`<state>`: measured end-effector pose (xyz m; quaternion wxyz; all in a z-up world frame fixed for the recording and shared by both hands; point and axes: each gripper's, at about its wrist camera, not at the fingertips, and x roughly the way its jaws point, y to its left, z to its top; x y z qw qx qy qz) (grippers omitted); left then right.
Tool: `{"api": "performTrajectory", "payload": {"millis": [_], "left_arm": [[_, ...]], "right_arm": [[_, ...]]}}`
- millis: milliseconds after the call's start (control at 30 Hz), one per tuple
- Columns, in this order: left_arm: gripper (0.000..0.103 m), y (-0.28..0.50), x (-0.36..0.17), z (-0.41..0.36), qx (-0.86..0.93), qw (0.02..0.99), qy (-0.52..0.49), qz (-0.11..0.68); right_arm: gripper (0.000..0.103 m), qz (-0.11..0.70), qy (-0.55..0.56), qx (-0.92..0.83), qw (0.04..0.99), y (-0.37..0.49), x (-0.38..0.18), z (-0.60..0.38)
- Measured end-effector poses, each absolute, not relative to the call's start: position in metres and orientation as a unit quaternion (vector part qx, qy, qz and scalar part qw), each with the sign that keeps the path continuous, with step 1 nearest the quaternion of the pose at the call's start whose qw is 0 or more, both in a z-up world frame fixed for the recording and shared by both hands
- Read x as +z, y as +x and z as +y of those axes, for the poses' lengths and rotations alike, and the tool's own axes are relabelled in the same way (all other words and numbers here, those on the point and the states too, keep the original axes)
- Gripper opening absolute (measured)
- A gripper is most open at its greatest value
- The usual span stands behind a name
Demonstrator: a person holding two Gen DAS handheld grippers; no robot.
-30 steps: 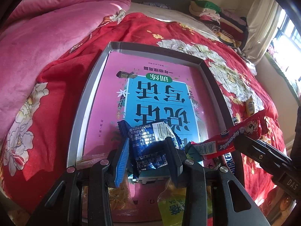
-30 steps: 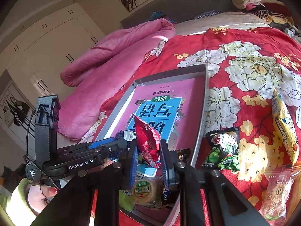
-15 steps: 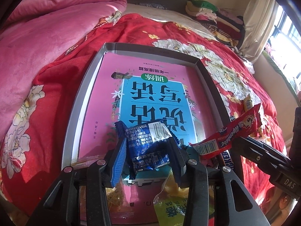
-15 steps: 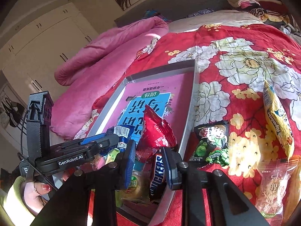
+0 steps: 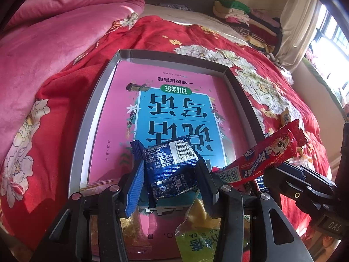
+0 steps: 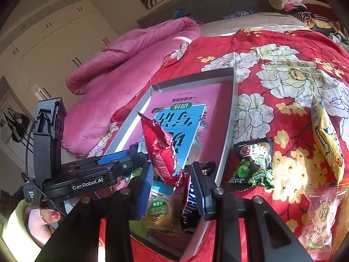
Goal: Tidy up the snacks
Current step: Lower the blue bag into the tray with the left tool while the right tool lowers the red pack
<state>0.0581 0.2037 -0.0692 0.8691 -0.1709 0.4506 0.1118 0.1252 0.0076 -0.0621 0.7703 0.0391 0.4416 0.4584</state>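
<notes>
A grey shallow box point(image 5: 96, 109) with a pink and blue book point(image 5: 174, 109) in its bottom lies on the red floral bedspread. My left gripper point(image 5: 172, 174) is shut on a dark blue snack packet point(image 5: 170, 170) above the box's near end. My right gripper point(image 6: 172, 183) is shut on a red Alpenliebe candy pack point(image 6: 159, 150), which also shows in the left wrist view point(image 5: 266, 155) at the box's right side. Several snacks lie in the box's near end: a green-labelled cake point(image 6: 159, 211), a Snickers bar point(image 6: 189, 203) and a yellow-green packet point(image 5: 196, 235).
Loose snacks lie on the bedspread right of the box: a black and green packet point(image 6: 253, 163), a yellow Alpenliebe pack point(image 6: 325, 135) and a clear wrapped biscuit point(image 6: 320, 214). A pink quilt point(image 5: 54, 32) is heaped on the left. Folded clothes point(image 5: 240, 13) lie at the far end.
Both grippers keep their packets. The left gripper has shifted slightly forward over the box. The right gripper has lowered the red pack toward the box's near right corner.
</notes>
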Motion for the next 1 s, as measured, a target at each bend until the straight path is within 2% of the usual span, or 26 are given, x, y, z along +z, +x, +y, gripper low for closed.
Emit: {"api": "performTrajectory", "payload": {"millis": [1000], "left_arm": [[0.05,0.049,-0.06,0.208,0.104,0.876,-0.186,0.432]], "right_arm": [[0.042,0.434,-0.031,0.498,0.75,0.088,-0.059,0.02]]}}
